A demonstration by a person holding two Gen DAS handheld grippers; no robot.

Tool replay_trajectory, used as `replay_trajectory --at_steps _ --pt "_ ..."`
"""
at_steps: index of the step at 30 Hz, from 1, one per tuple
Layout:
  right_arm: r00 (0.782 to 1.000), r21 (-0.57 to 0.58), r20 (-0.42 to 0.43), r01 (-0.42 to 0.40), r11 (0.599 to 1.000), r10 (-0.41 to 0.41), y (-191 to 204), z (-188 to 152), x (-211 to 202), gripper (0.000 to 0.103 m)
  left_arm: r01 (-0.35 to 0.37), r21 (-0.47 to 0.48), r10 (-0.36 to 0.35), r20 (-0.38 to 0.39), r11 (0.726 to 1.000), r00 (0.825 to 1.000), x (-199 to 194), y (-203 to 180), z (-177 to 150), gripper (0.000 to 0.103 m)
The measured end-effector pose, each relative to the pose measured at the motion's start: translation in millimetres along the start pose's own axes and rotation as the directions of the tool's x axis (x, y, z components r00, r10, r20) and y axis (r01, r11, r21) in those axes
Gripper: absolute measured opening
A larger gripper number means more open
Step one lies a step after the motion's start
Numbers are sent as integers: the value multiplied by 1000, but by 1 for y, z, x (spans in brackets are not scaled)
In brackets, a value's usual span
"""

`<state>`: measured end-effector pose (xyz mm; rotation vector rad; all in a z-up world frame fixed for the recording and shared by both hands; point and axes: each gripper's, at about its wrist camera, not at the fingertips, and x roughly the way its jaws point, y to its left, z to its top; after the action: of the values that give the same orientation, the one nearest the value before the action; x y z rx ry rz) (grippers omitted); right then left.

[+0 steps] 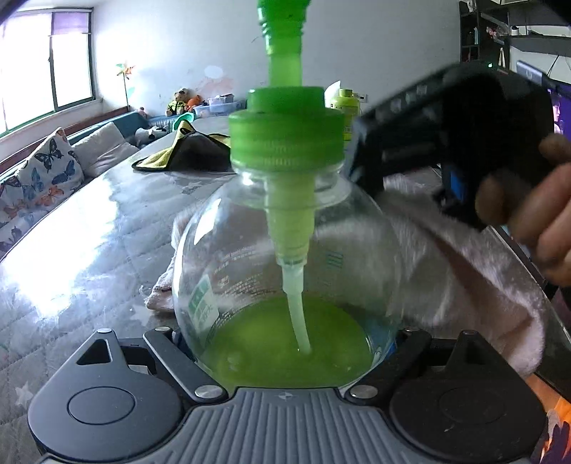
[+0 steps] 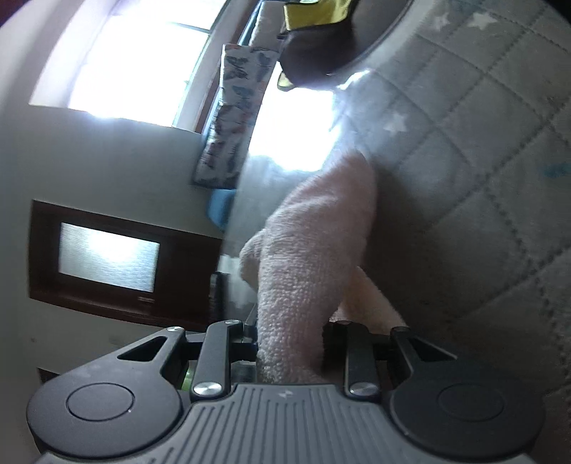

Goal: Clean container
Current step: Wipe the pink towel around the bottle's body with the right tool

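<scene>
Tabletop [image 1: 89,257], bottle [image 1: 285,271] between left tongs [image 1: 285,342]

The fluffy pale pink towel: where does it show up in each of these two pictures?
Left wrist view: the fluffy pale pink towel drapes on the right, behind the clear round bottle with the green pump, under the right claw.
Right wrist view: it fills the centre, pinched in the right claw.
Shared landmark: the yellow and black cloth on the table.

Bottle [image 1: 285,257] label print too blurred to read
</scene>
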<state>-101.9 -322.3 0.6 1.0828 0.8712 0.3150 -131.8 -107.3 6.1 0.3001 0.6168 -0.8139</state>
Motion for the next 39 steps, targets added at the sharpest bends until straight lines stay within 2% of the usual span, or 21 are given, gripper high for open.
replay_trajectory --at_steps 3,7,10,14,15,21,26,31,39 --pt "997 -47 -2 75 996 -75 -3 -6 0 26 0 -1 0 1 1000 1000 -1 0 -1 92" --pt "996 -64 7 86 994 -86 -2 -11 -10 26 -2 8 2 3 1000 1000 -4 -1 -1 92" --pt "999 -45 20 27 999 -26 5 -9 -20 26 -2 16 2 6 1000 1000 -2 1 1 92" --pt "995 -55 34 -93 994 95 31 -2 -29 26 -5 16 5 6 1000 1000 -1 2 2 92" --pt "995 -53 33 -92 994 94 30 -2 -27 26 -6 13 6 5 1000 1000 -1 2 2 92" --pt "997 -34 24 -76 997 76 23 -2 -15 26 -17 9 16 6 1000 1000 -2 1 0 95" --pt "1000 7 18 -19 1000 19 2 -5 -10 27 -3 -5 3 -4 1000 1000 -3 4 1 95" --pt "998 -25 17 55 998 -54 -5 -12 -6 27 -3 3 3 -9 1000 1000 -3 6 4 95" --pt "997 -47 52 66 997 -63 3 -9 -16 27 -58 -1 58 -23 998 998 8 7 21 94"
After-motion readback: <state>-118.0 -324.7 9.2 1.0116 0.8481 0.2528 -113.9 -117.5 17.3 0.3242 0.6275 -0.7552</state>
